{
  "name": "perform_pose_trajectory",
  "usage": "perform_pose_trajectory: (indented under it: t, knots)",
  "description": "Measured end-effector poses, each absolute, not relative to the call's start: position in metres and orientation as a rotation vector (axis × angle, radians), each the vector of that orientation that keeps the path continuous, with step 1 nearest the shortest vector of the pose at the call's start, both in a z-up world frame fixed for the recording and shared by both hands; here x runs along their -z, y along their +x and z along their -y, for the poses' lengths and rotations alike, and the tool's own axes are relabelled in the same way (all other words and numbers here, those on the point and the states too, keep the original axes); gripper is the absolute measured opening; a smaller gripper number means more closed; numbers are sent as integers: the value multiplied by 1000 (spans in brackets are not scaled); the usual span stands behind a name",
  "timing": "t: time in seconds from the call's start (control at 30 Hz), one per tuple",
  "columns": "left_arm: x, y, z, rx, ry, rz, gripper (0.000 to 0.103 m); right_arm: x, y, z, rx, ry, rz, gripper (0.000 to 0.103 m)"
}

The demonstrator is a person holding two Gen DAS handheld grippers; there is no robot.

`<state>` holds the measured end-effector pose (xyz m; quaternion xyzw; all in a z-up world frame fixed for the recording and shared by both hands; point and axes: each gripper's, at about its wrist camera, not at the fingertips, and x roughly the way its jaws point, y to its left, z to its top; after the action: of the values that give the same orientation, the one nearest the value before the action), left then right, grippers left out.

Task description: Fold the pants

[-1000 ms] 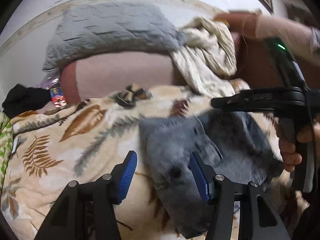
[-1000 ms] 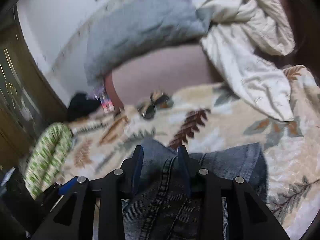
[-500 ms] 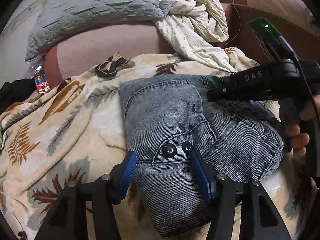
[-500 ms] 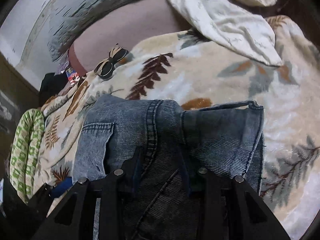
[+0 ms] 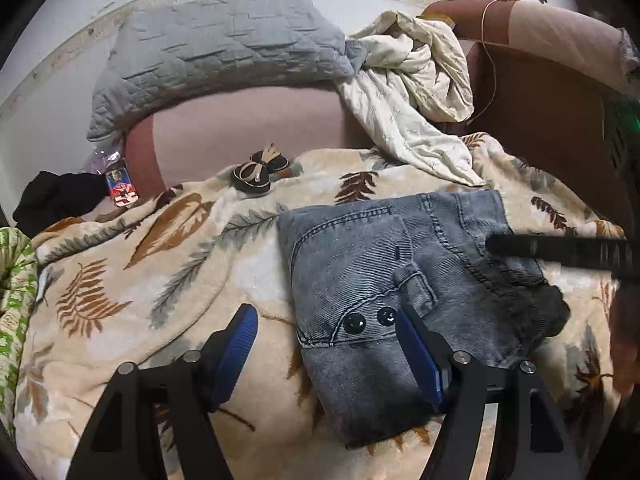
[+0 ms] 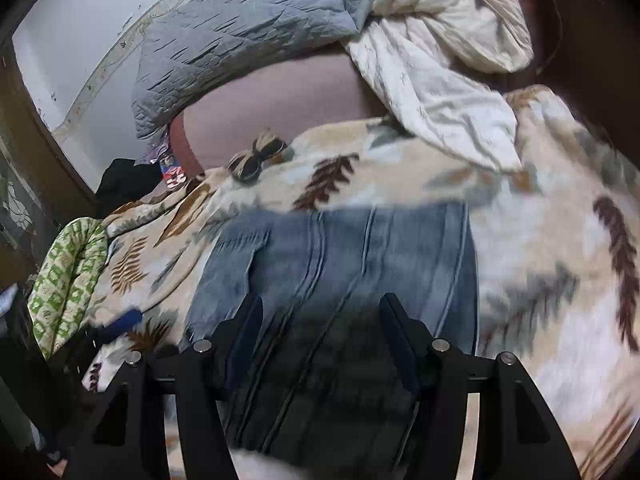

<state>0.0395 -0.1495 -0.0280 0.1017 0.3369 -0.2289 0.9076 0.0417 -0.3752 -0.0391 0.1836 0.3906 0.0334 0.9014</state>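
Observation:
Blue denim pants lie folded into a compact rectangle on the leaf-print blanket; two dark buttons show near the front edge. My left gripper is open and empty, its blue pads straddling the pants' left front corner from just above. My right gripper is open, hovering over the pants, which fill the lower middle of the blurred right wrist view. The right gripper's black finger also shows in the left wrist view above the pants' right side.
A grey quilted pillow and a crumpled cream sheet lie on the brown sofa back. A small black bow item sits behind the pants. A green patterned cloth lies at far left.
The right gripper opened and let go of the pants, which now lie flat. Both grippers have pulled back and up slightly.

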Motion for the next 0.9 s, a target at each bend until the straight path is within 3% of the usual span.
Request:
perform_pose_trajectory:
  t: [0.47, 0.73, 0.9]
  knots:
    - [63, 47, 139, 433, 234, -789, 81, 84, 22, 364, -70, 448, -908, 66]
    - [54, 43, 140, 392, 259, -755, 82, 74, 22, 354, -104, 348, -918, 71]
    - [33, 35, 138, 339, 287, -703, 87, 53, 14, 365, -72, 384, -821, 71]
